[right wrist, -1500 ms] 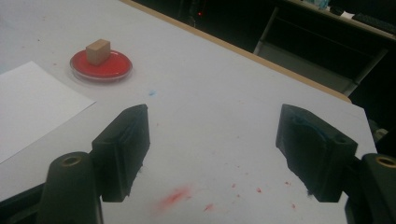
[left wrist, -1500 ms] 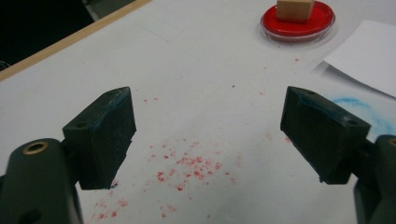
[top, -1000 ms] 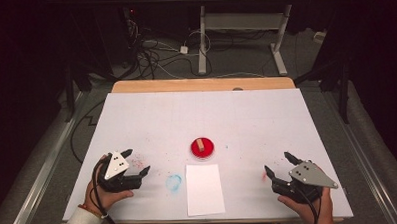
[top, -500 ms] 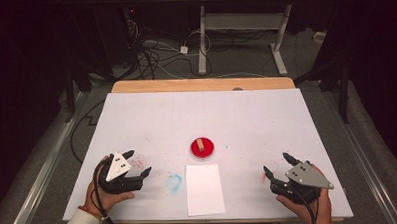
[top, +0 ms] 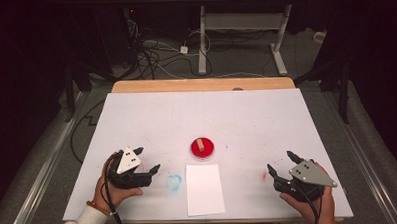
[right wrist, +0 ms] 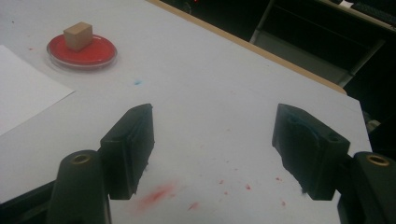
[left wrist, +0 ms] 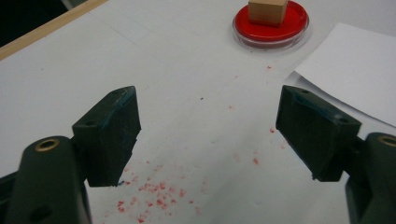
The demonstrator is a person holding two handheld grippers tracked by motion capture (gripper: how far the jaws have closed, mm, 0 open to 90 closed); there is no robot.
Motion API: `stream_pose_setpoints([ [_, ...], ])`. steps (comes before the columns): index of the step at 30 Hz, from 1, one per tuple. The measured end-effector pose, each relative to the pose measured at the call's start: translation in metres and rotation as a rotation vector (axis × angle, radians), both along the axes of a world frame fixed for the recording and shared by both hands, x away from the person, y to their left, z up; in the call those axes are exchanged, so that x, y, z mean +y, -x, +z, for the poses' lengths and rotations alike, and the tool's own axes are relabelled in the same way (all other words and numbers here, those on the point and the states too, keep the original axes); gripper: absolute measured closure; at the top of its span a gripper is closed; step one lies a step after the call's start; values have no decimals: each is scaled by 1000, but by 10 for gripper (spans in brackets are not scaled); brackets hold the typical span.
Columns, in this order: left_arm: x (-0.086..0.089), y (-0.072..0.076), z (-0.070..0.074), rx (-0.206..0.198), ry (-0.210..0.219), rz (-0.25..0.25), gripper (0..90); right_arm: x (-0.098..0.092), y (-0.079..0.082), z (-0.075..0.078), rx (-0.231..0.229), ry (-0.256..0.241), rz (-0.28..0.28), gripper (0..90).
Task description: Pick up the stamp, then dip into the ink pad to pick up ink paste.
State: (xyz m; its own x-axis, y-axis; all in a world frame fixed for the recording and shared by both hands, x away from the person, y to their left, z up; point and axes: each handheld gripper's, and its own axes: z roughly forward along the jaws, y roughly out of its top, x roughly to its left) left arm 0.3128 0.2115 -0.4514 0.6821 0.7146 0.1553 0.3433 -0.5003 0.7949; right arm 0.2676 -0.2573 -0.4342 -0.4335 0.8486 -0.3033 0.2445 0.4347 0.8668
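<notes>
A round red dish (top: 202, 148) sits near the middle of the white table, with a small wooden cube (top: 201, 143) standing in it. A white sheet of paper (top: 204, 189) lies just in front of the dish. My left gripper (top: 147, 160) rests at the front left, open, nothing between its jaws; in the left gripper view the dish (left wrist: 271, 22) and cube (left wrist: 267, 10) lie ahead to the right. My right gripper (top: 281, 161) rests at the front right, open and empty; its view has the dish (right wrist: 82, 50) and cube (right wrist: 78, 35) far left.
The white table top (top: 236, 115) carries a blue smudge (top: 174, 182) beside the paper and red specks (top: 264, 175) near the right gripper. A wooden strip (top: 200, 85) edges the far side. Cables and desk legs lie on the floor beyond.
</notes>
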Motion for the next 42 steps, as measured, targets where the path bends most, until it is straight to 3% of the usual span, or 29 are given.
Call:
stream_pose_setpoints([
  [12, -7, -11, 7, -4, 10, -44, 210, -5, -3, 2, 3, -27, -3, 300],
  [24, -11, -18, 9, -10, -4, -74, 210, -4, -1, 1, 6, -16, 13, 301],
  [33, -16, -27, 10, 11, -7, -104, 210, 1, -3, 0, 13, 2, 29, 302],
  [42, -40, -43, 14, 23, -58, -177, 210, 0, -3, -2, 25, 4, 32, 302],
])
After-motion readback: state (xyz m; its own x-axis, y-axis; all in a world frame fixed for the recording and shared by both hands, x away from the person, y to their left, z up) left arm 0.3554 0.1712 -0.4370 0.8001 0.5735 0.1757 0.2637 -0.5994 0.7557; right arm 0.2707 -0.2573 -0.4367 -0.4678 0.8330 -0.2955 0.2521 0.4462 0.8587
